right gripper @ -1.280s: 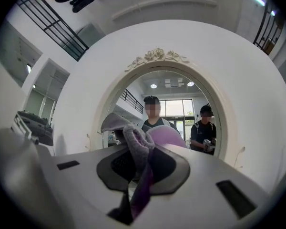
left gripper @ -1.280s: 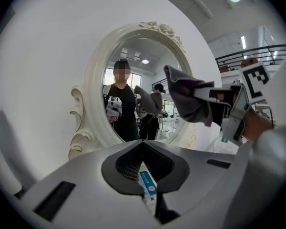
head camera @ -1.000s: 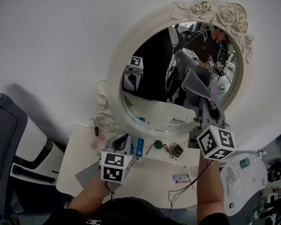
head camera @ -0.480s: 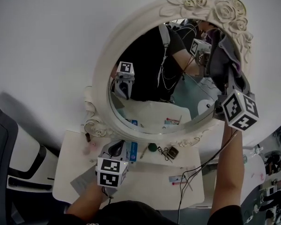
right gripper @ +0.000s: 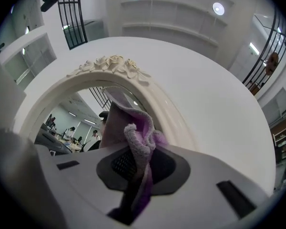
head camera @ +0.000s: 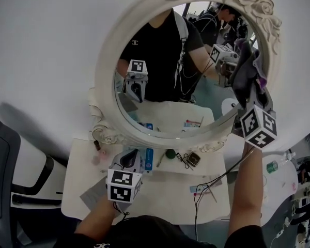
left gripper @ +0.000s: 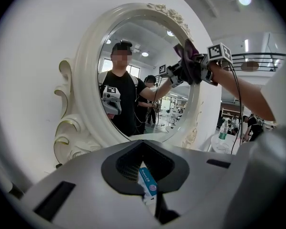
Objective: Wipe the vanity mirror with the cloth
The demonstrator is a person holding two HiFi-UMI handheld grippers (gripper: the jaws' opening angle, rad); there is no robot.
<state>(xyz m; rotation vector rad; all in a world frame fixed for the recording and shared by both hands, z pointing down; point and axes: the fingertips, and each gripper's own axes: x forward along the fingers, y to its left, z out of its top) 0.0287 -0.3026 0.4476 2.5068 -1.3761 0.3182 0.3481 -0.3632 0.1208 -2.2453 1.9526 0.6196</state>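
- Pressing against the upper right of the vanity mirror's (head camera: 165,112) glass, the purple cloth (head camera: 245,71) bunches out of the right gripper (head camera: 252,99), whose jaws are clamped on it.
- Left gripper (head camera: 130,161) sits low on the white table (head camera: 165,190) below the mirror, jaws drawn together on nothing, a blue tube (head camera: 148,161) just beyond them.

The right gripper's (right gripper: 136,175) jaws pinch a bunched purple terry cloth (right gripper: 133,142), whose top presses the glass of the ornate white-framed round mirror (right gripper: 169,123) just ahead.
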